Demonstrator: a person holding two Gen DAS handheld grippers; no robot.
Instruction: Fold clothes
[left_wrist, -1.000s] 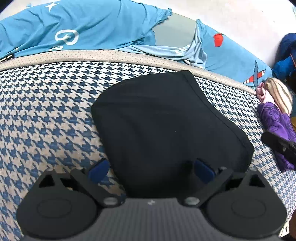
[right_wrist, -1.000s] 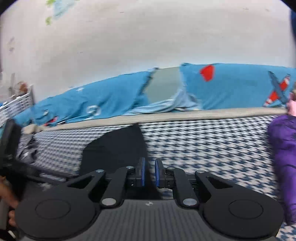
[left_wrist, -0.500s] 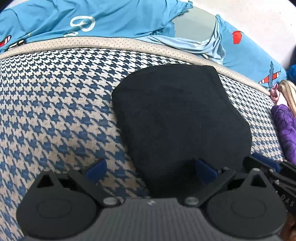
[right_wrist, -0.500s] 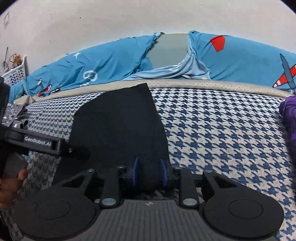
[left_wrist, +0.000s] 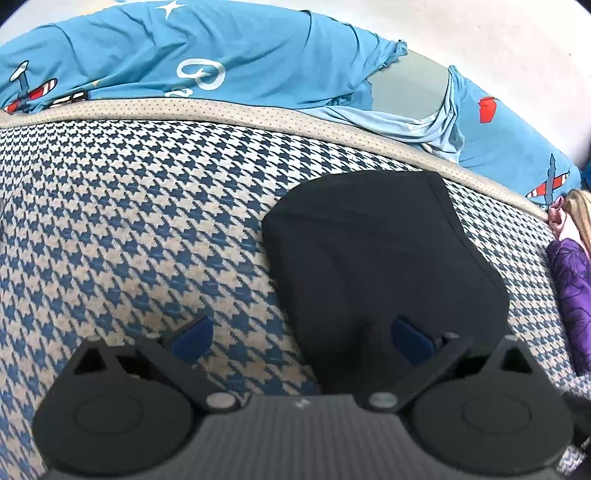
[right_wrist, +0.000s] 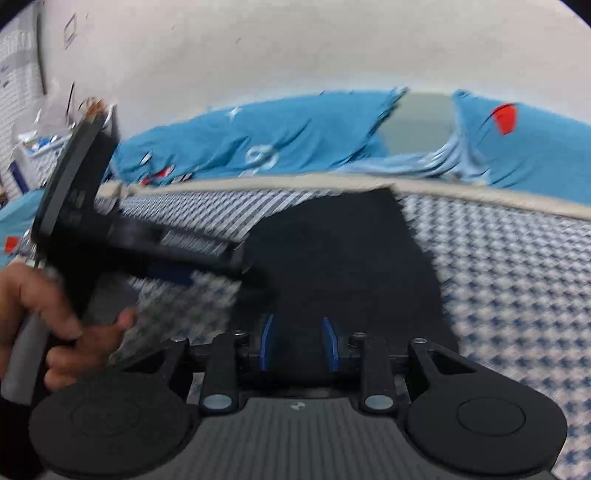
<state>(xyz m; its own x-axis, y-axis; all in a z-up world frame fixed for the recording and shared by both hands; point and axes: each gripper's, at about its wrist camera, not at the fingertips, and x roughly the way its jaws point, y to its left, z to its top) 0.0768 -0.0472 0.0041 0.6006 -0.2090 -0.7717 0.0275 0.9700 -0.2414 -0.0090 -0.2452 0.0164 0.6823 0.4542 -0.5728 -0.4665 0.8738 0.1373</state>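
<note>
A bed covered in a blue-and-white houndstooth blanket (left_wrist: 147, 229) carries a folded black garment (left_wrist: 369, 258), which lies flat as a compact, rounded rectangle near the blanket's far beige border, with a blue aeroplane-print sheet (left_wrist: 221, 55) bunched behind it. The left tool (left_wrist: 301, 341) hangs over the garment's near left corner with its blue pads spread wide, one over the blanket and one over the black cloth, gripping nothing. The right tool (right_wrist: 298, 343), its view blurred, has just been opening; its pads stand a little apart above the garment's near edge, and whether cloth lies between them cannot be told. A person's hand (right_wrist: 55, 314) holds the left tool's handle. A purple garment (left_wrist: 572, 295) lies at the bed's right edge.
</note>
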